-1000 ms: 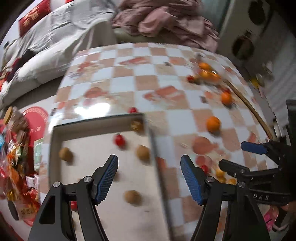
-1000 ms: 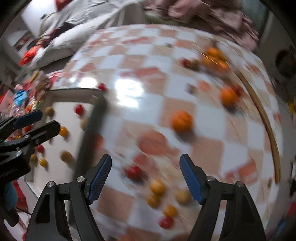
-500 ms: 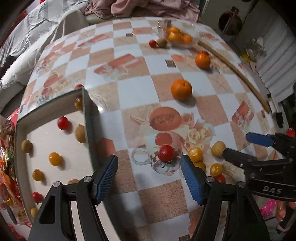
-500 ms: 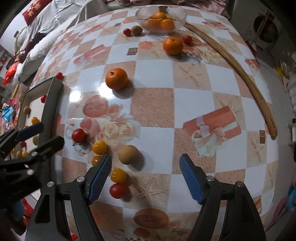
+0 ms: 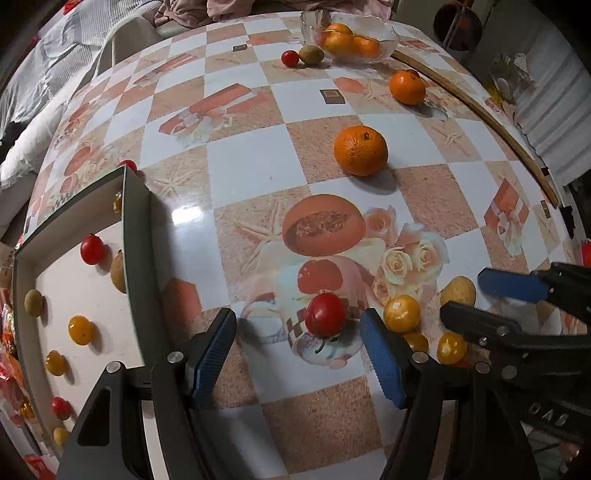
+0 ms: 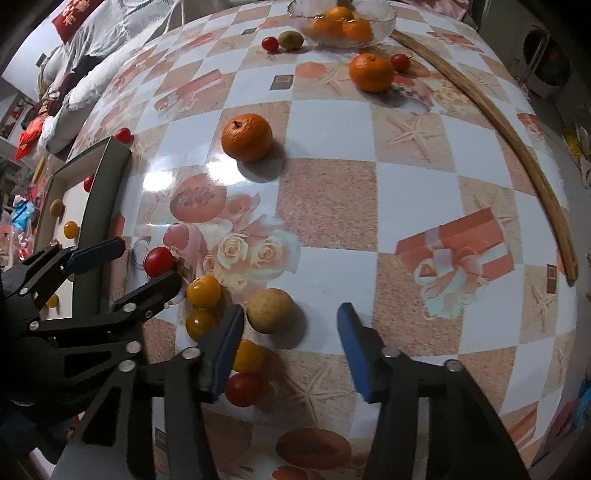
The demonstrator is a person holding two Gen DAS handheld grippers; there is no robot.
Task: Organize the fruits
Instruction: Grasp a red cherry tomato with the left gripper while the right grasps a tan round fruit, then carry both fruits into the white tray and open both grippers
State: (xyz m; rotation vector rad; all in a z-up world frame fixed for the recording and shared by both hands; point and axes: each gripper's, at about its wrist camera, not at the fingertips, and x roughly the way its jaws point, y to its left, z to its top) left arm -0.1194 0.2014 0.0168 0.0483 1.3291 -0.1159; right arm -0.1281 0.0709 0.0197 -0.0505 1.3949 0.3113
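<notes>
Two grippers over scattered fruit

Left gripper (image 5: pixel 298 343) gapes around a red tomato (image 5: pixel 325 314); right gripper (image 6: pixel 291 341) is closing, pads clear of the brown fruit (image 6: pixel 270 310).

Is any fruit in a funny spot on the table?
Yes. A small red tomato sits on the tablecloth just outside the far corner of the box, not inside with the other little fruits. Another hides behind an orange.

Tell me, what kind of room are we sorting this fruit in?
Probably a lived-in home, a bedroom or a living room. The round table's glossy checked fruit-print cover sits beside grey striped bedding and a heap of pink clothing, not a lab bench.
</notes>
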